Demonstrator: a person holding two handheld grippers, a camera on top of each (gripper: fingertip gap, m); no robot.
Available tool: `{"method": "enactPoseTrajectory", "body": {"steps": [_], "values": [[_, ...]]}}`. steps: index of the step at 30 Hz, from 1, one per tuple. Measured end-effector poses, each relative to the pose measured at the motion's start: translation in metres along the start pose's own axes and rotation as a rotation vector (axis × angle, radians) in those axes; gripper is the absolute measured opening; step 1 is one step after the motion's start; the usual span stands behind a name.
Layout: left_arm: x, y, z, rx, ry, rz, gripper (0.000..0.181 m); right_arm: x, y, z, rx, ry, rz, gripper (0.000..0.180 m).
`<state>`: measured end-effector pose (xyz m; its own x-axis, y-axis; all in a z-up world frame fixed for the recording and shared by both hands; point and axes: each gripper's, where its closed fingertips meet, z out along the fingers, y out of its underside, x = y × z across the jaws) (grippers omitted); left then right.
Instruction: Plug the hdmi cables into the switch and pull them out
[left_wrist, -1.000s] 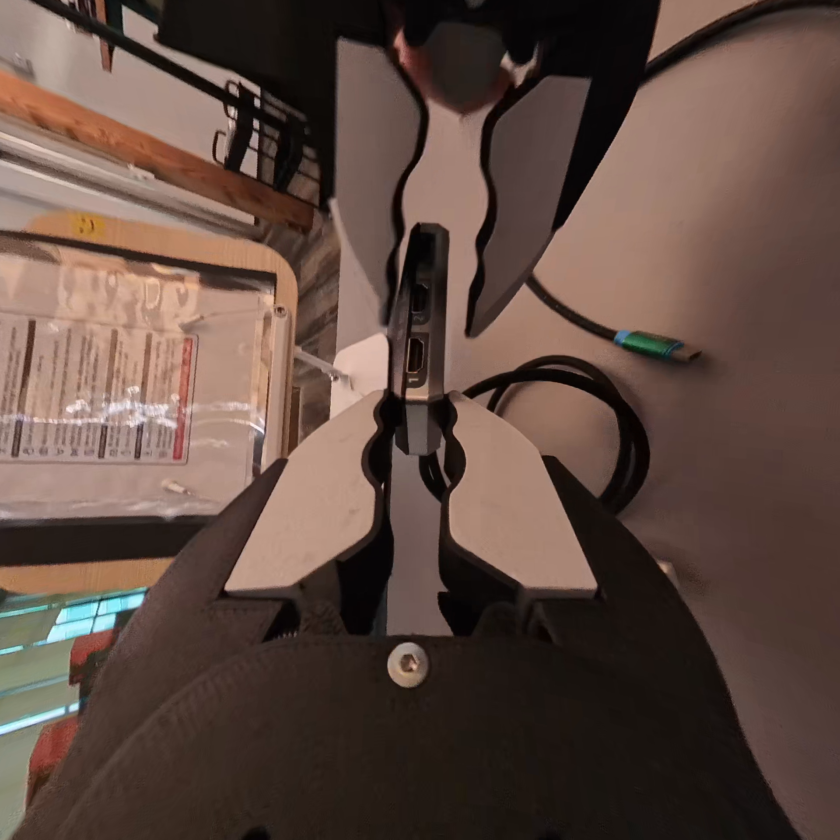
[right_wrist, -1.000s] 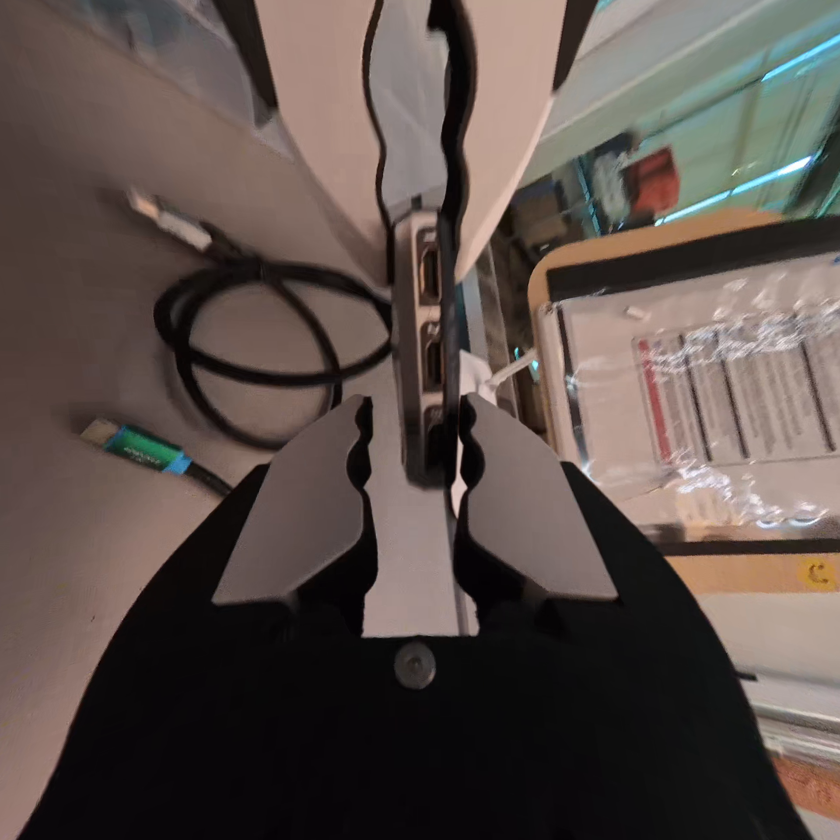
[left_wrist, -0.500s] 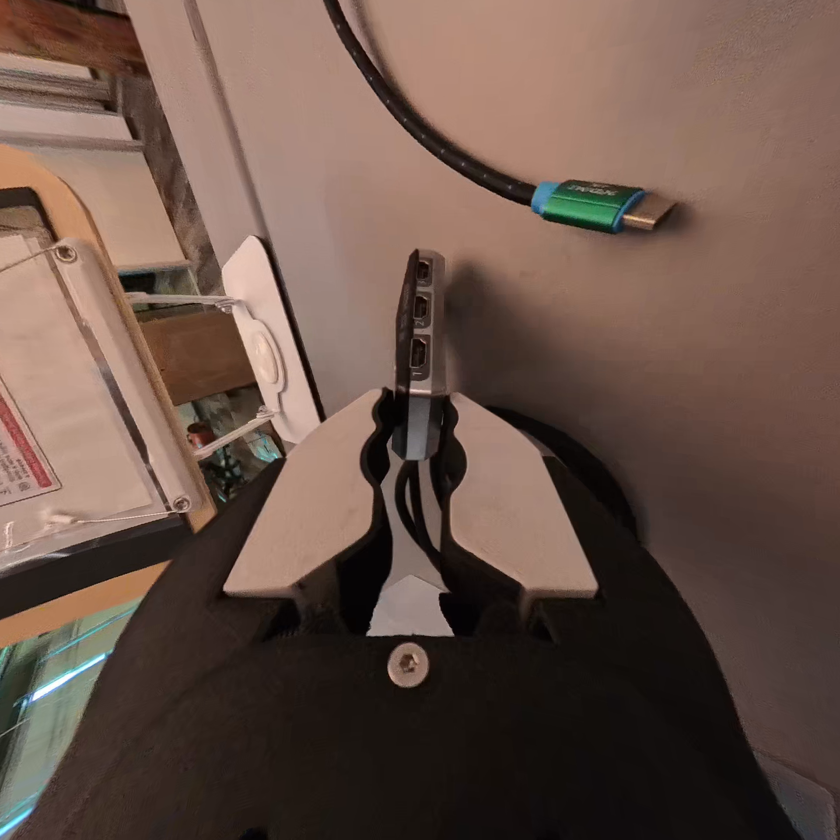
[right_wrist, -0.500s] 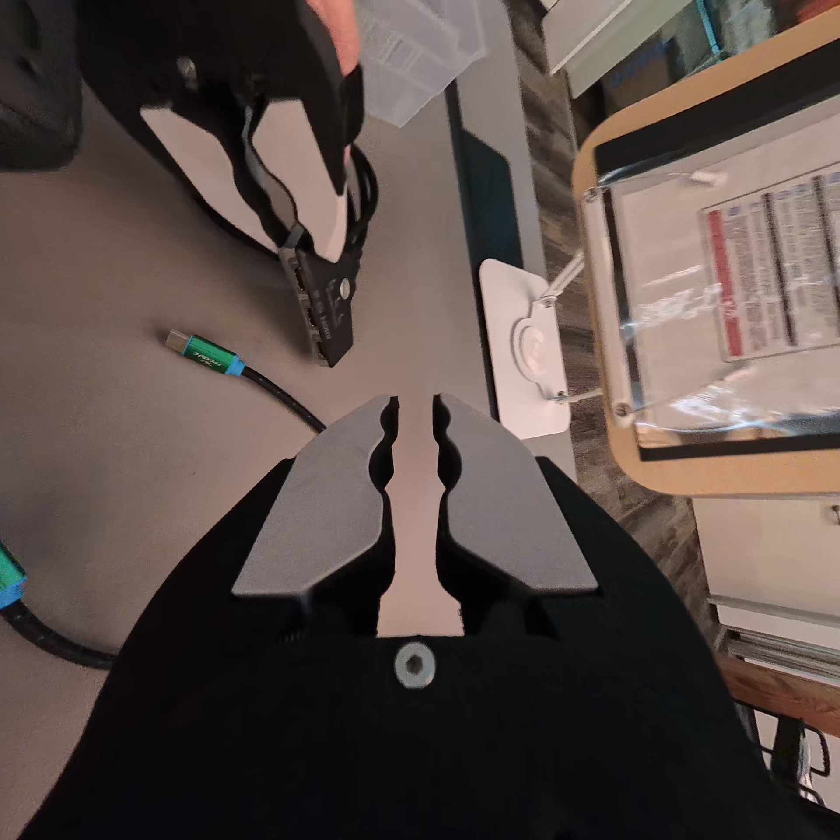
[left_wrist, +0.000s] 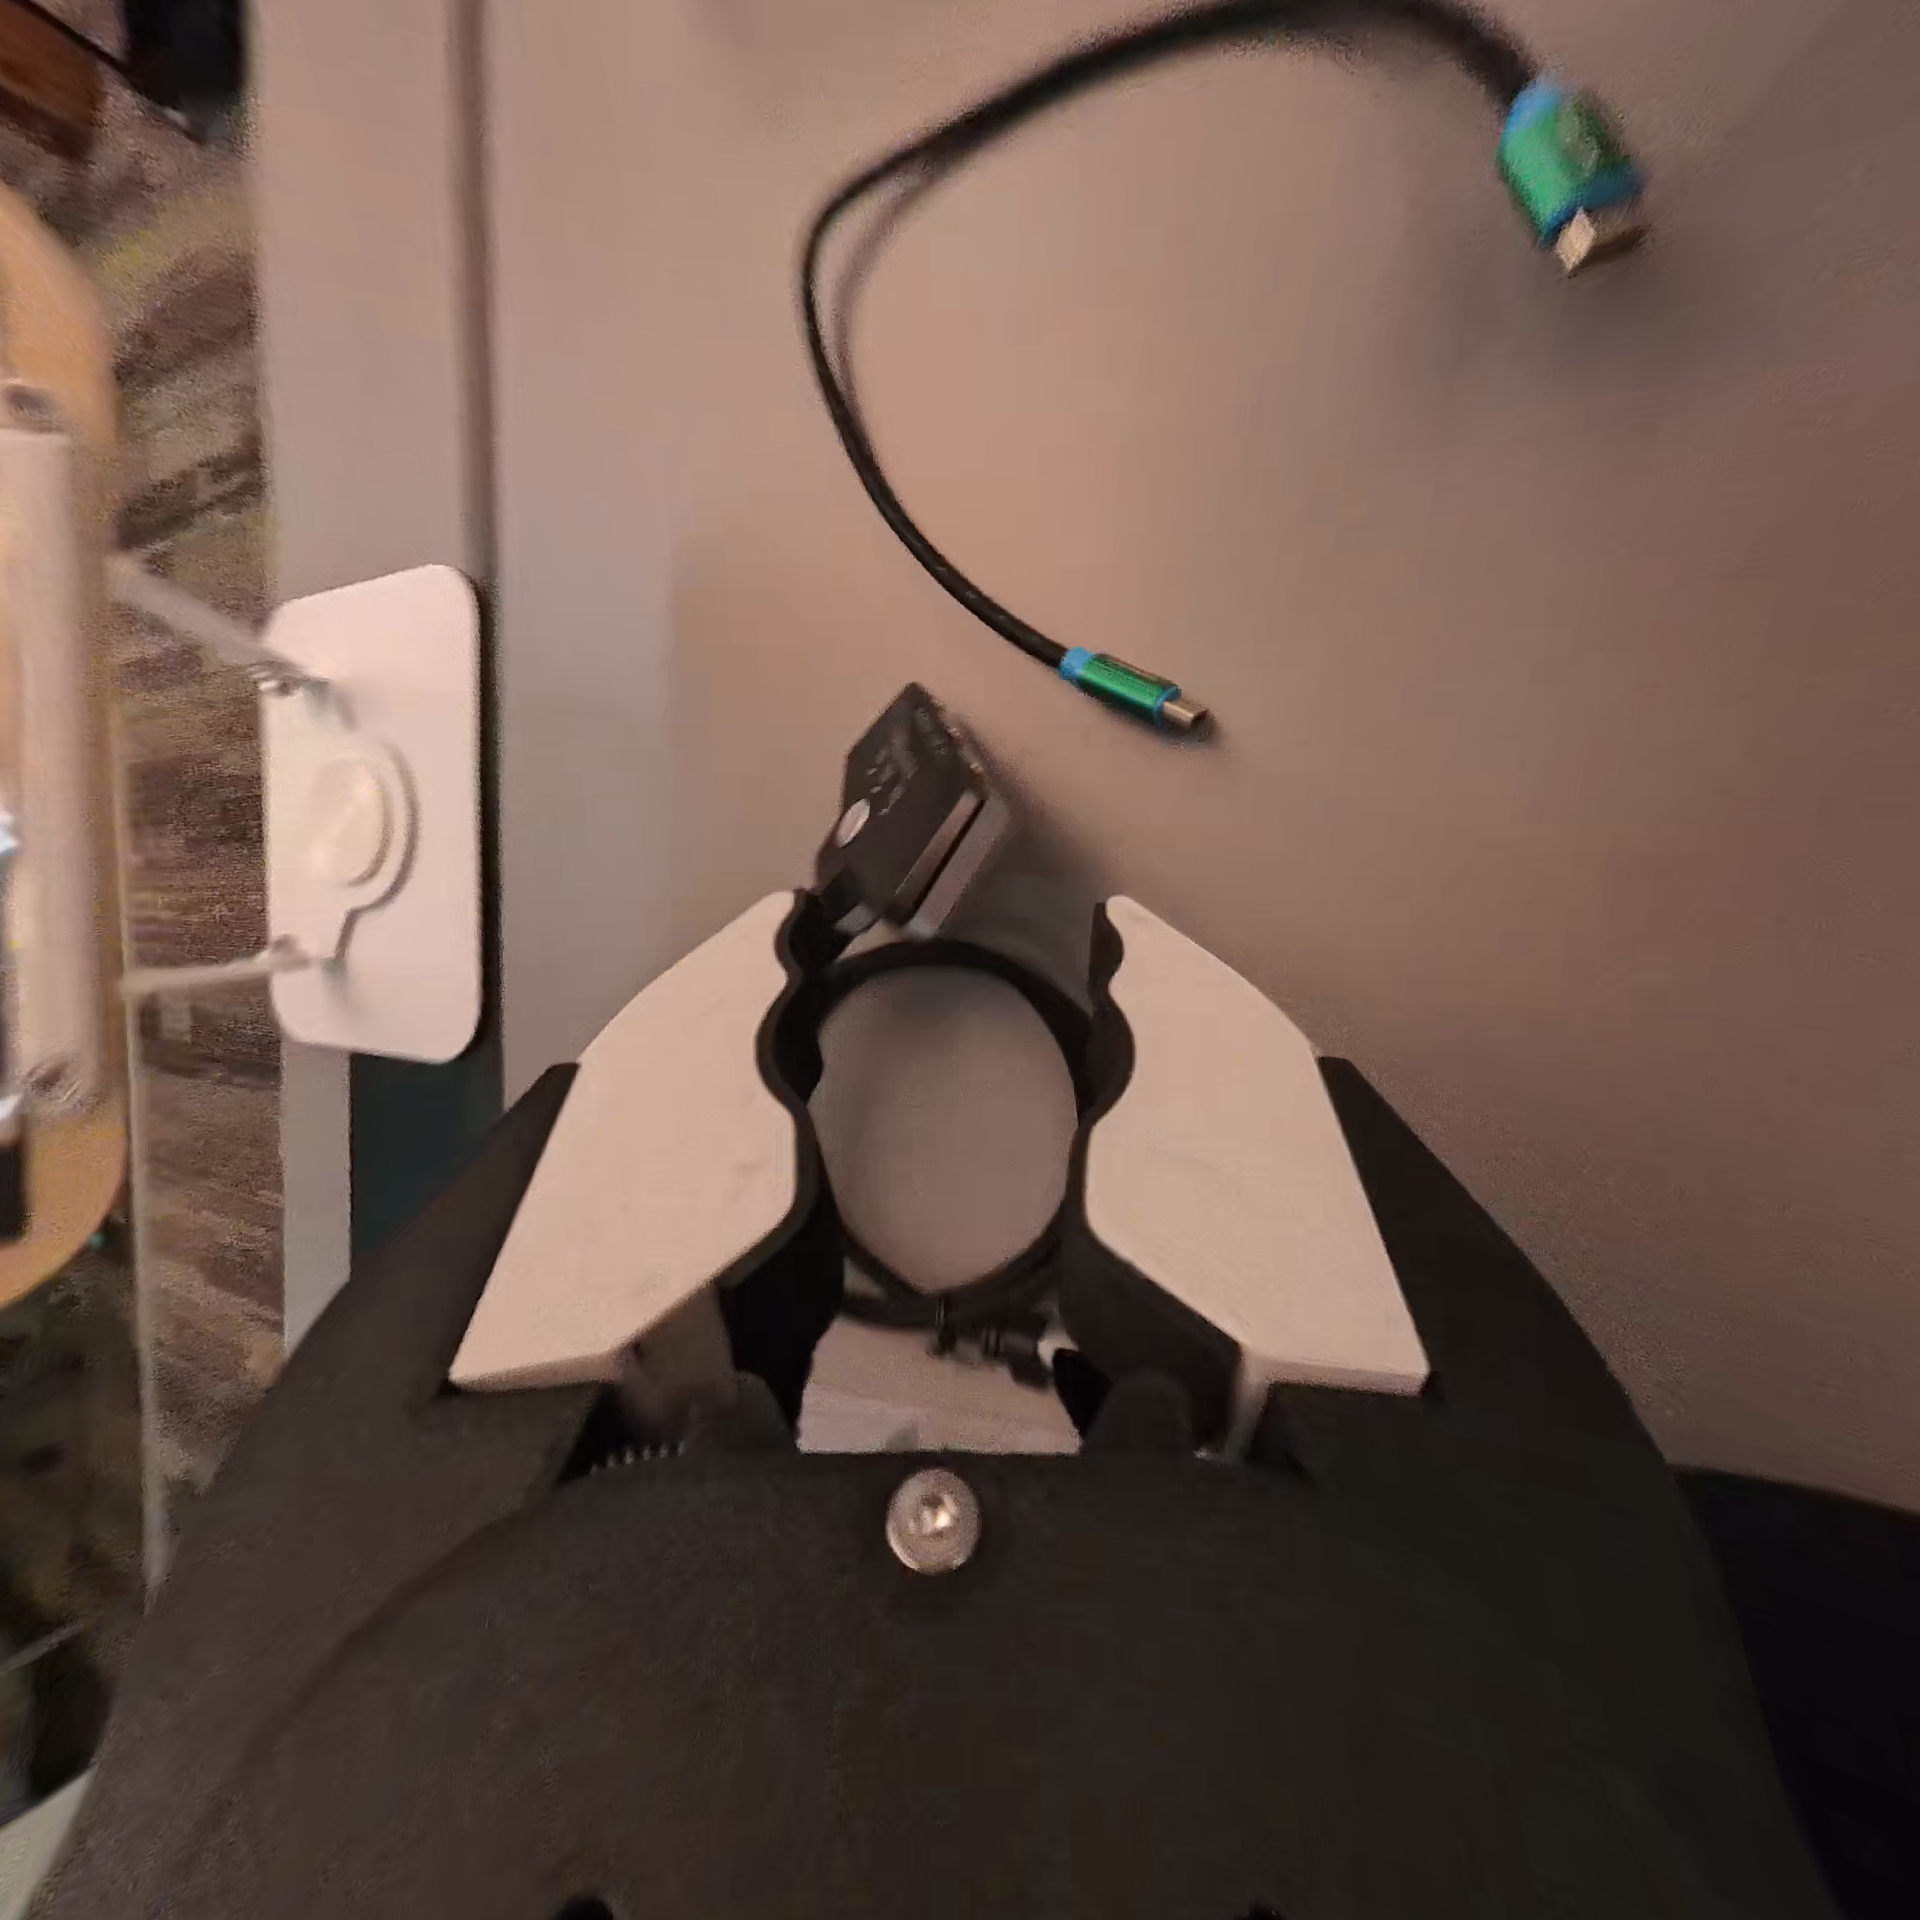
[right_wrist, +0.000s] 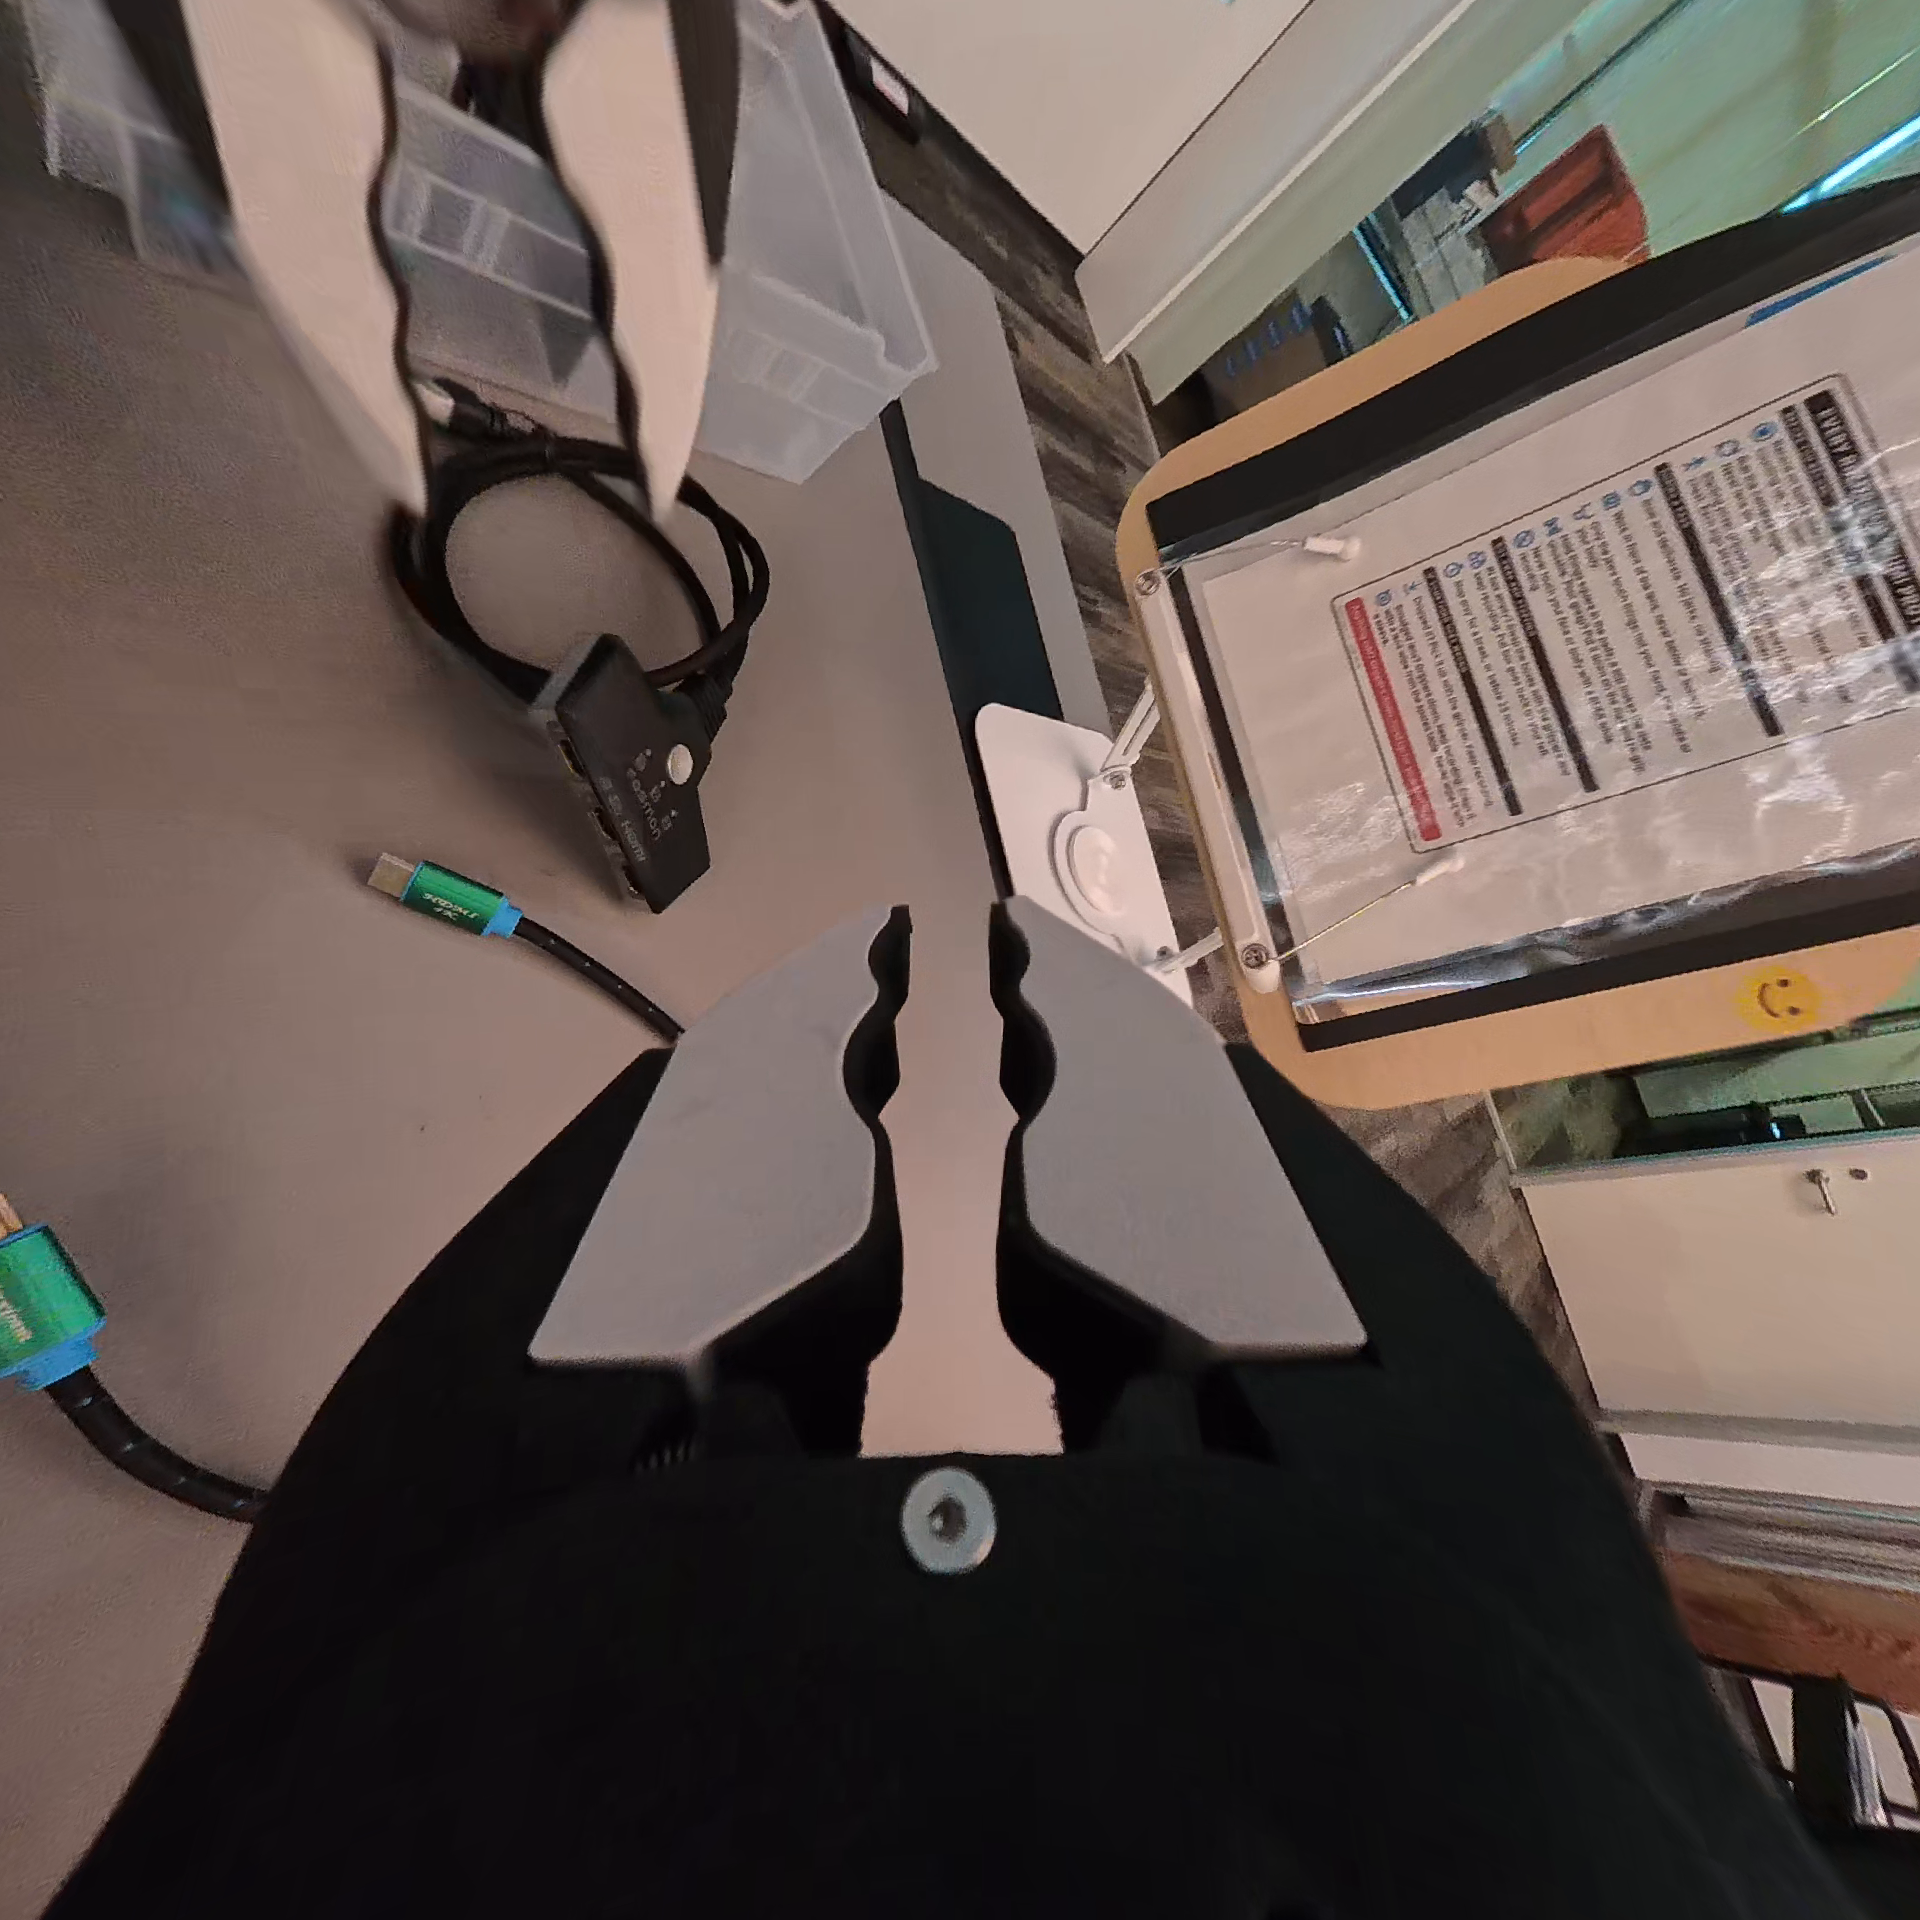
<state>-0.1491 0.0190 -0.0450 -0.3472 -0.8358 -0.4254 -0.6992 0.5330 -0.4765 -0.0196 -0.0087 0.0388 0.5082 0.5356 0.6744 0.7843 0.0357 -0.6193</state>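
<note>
Bench (right_wrist: 260, 1091): smooth matt grey top, likely laminate. Switch (right_wrist: 634, 769): matt black plastic face, brushed grey metal edge in the left wrist view. Nearer cable (right_wrist: 592, 966): braided black cloth sleeve, glossy green metal plug shell (right_wrist: 447, 894), blue plastic collar, bright metal tip. Right claw (right_wrist: 945, 914): flat matt grey fingers on textured black plastic body. Sign holder (right_wrist: 1558, 727): glossy clear acrylic over paper, on pale wood board. Bin (right_wrist: 800, 312): frosted translucent plastic.

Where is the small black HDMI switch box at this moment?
The small black HDMI switch box lies on the grey table, between its coiled black cable and a green-and-blue HDMI plug.
</note>
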Motion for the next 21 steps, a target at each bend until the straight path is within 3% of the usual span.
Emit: {"method": "enactPoseTrajectory", "body": {"steps": [1, 4, 10, 14, 21], "values": [[-0.008, 0.002, -0.023, 0.039, -0.027, -0.042, 0.051, 0.001, -0.002, -0.003, 0.011, 0.005, 0.001, 0.015], [-0.021, 0.038, -0.093, 0.051, -0.101, -0.202, 0.055, 0.006, -0.002, -0.008, 0.023, 0.023, 0.007, 0.015], [-0.028, 0.206, -0.179, -0.38, -0.41, -0.667, 0.044, 0.013, 0.011, -0.01, -0.011, 0.046, 0.028, 0.015], [-0.038, 0.265, -0.176, -0.459, -0.447, -0.825, 0.041, 0.016, 0.016, -0.012, -0.022, 0.059, 0.037, 0.015], [-0.025, 0.307, -0.151, -0.627, -0.352, -0.892, 0.028, 0.017, 0.019, -0.016, -0.019, 0.062, 0.056, 0.015]]}}
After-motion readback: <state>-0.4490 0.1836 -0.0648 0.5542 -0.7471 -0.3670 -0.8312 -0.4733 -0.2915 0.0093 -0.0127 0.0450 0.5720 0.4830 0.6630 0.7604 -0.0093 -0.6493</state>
